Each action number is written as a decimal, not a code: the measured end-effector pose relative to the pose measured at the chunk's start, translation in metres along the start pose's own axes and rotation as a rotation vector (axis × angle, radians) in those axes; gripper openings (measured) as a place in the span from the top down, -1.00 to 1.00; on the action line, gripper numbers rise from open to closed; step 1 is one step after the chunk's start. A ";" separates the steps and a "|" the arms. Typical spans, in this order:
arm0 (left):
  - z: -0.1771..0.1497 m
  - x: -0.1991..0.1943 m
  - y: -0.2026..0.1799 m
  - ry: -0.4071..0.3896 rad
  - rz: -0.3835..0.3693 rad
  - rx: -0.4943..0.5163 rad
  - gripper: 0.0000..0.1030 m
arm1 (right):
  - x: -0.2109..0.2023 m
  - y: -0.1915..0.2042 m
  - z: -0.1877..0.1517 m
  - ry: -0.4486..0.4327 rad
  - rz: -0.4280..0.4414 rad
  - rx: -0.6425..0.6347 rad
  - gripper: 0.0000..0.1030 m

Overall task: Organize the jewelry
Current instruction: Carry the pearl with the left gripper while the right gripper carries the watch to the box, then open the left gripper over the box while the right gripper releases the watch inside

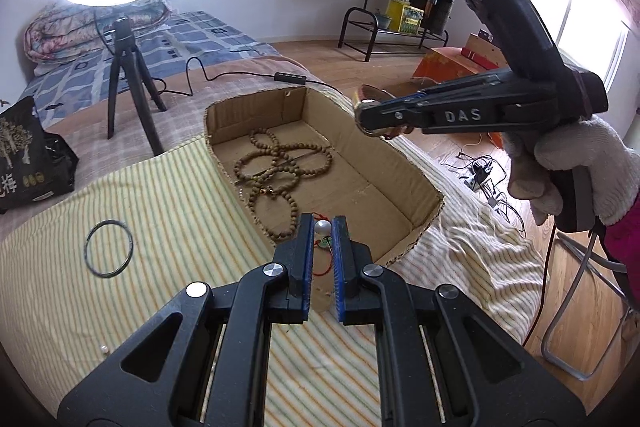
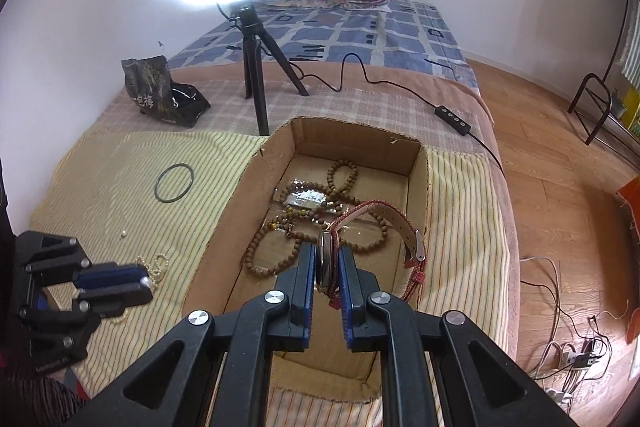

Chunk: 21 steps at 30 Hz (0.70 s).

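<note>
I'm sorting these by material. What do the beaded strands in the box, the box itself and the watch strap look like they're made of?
Beaded strands: probably wood, matte brown round beads. Box: raw corrugated cardboard, rough cut edges. Watch strap: seemingly woven red fabric or textured leather; the case looks like shiny metal.

Blue pads [image 2: 306, 291] line the black right gripper [image 2: 326, 259]; between its jaws sits a silvery watch [image 2: 325, 259] with a red-pink strap. Beyond the jaws, brown wooden beads [image 2: 340, 187] lie in a tan cardboard box [image 2: 224, 227]. Left of them, yellow-green striped cloth [image 2: 100, 187] carries a black ring [image 2: 174, 183].
</note>
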<state>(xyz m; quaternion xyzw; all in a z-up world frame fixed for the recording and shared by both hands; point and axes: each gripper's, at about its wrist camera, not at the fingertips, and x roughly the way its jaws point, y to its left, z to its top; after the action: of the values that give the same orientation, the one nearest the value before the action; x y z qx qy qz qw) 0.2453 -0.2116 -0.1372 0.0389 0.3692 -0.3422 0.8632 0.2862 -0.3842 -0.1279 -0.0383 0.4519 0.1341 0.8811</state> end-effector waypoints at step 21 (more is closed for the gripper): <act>0.002 0.036 -0.013 0.038 -0.018 -0.005 0.87 | 0.034 -0.012 0.011 0.021 0.040 0.050 0.68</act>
<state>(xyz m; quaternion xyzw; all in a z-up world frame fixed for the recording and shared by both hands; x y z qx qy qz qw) 0.2558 -0.2424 -0.1572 0.0400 0.3865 -0.3485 0.8530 0.3166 -0.3868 -0.1496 -0.0086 0.4653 0.1400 0.8740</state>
